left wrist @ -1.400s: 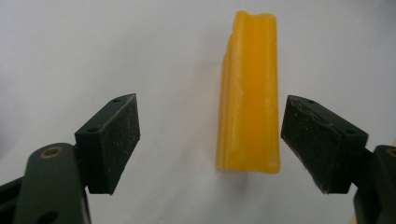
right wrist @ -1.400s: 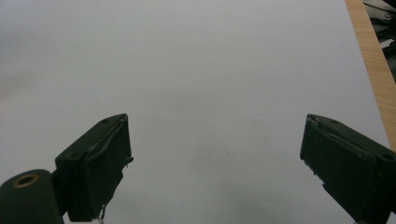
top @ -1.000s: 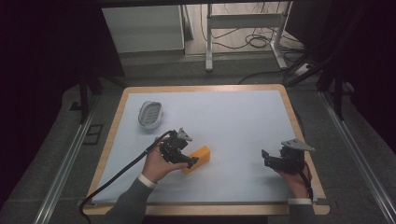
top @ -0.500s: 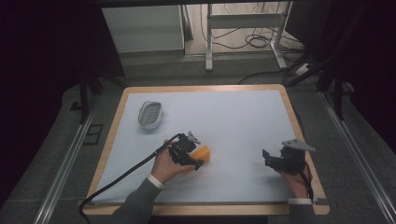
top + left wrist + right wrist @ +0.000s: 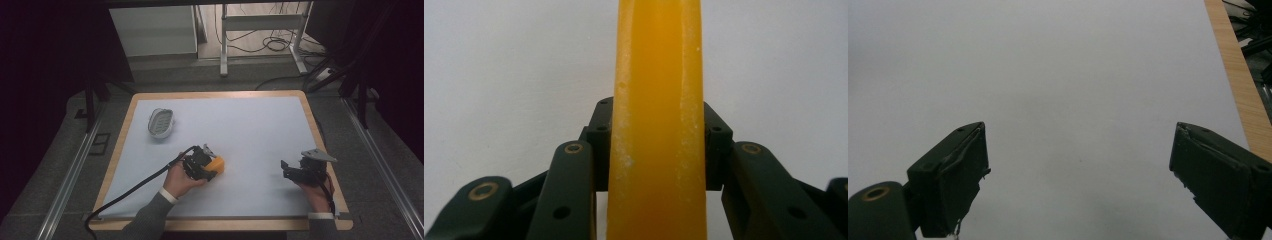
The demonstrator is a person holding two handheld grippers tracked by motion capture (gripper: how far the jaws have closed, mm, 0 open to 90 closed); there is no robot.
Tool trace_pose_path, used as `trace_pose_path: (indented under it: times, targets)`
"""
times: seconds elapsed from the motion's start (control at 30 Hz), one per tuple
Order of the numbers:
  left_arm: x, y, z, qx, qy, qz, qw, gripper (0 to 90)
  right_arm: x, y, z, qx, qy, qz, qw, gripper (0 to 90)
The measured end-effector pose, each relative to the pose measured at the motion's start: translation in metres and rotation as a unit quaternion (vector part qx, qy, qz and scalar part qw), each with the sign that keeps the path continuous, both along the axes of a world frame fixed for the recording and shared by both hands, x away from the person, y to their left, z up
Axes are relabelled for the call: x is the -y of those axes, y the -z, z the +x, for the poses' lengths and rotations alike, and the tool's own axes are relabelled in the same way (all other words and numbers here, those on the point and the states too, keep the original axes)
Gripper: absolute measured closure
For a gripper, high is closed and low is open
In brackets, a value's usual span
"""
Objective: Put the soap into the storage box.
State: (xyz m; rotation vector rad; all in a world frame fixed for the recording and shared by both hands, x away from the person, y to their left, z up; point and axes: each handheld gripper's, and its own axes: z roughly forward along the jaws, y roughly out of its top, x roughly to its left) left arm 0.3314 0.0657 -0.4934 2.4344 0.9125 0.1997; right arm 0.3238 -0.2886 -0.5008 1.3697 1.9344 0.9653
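A person seated at the near edge of a white-topped worktop (image 5: 260, 125) with a pale wooden rim works two sets of hand-held tongs. The left tongs (image 5: 210, 167) are pinching an orange block (image 5: 217, 164), which sits just right of the left hand (image 5: 181, 179), in the near-left part of the surface. In the left gripper view the orange block (image 5: 658, 120) rises as a tall, smooth, slightly frosted slab straight up the middle, with the black jaws pressed against its two flat sides. Whether the block rests on the white surface or is lifted just clear of it cannot be told from the high view, where the tongs cover its near edge.

A black cable (image 5: 135, 187) trails from the left tongs back toward the near-left corner of the worktop and off its edge. The grey sleeve (image 5: 150, 222) of the left arm enters from the bottom of the high view.

The right tongs (image 5: 286, 169) are held low over the near-right part of the worktop, well apart from the orange block, with a grey three-cornered plate (image 5: 318, 155) on top. Their jaws are spread wide with nothing between them, as the right gripper view shows, where bare white surface lies between the two black tips and the wooden rim (image 5: 1235, 75) runs along the right.

A small grey oval dish (image 5: 161, 122) with a ribbed inside lies toward the far-left of the worktop, well apart from both tongs.
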Motion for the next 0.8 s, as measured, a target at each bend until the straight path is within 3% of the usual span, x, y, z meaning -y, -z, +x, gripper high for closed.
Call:
trace_pose_path:
  times: [0.13, 0.23, 0.33, 0.53, 0.8]
  targets:
    - [-0.002, -0.002, 0.002, -0.002, 0.004, -0.003, 1.0000, 61.2, 0.001, 0.000, 0.000, 0.001, 0.001, 0.001, 1.0000, 8.8]
    - [-0.004, -0.005, 0.001, 0.015, -0.001, -0.008, 0.9998, 61.2, 0.002, -0.001, -0.001, 0.004, 0.001, 0.002, 1.0000, 8.8]
    - [-0.009, -0.012, 0.002, 0.016, -0.007, -0.022, 0.9996, 61.2, 0.002, -0.001, -0.001, 0.005, 0.002, 0.002, 1.0000, 8.8]
    - [-0.016, -0.020, 0.005, 0.021, -0.015, -0.030, 0.9992, 61.2, 0.003, -0.001, -0.001, 0.005, 0.004, 0.002, 1.0000, 8.9]
    - [-0.025, -0.029, 0.008, 0.023, -0.018, -0.031, 0.9991, 61.2, 0.003, -0.001, -0.001, 0.004, 0.006, 0.002, 1.0000, 8.8]
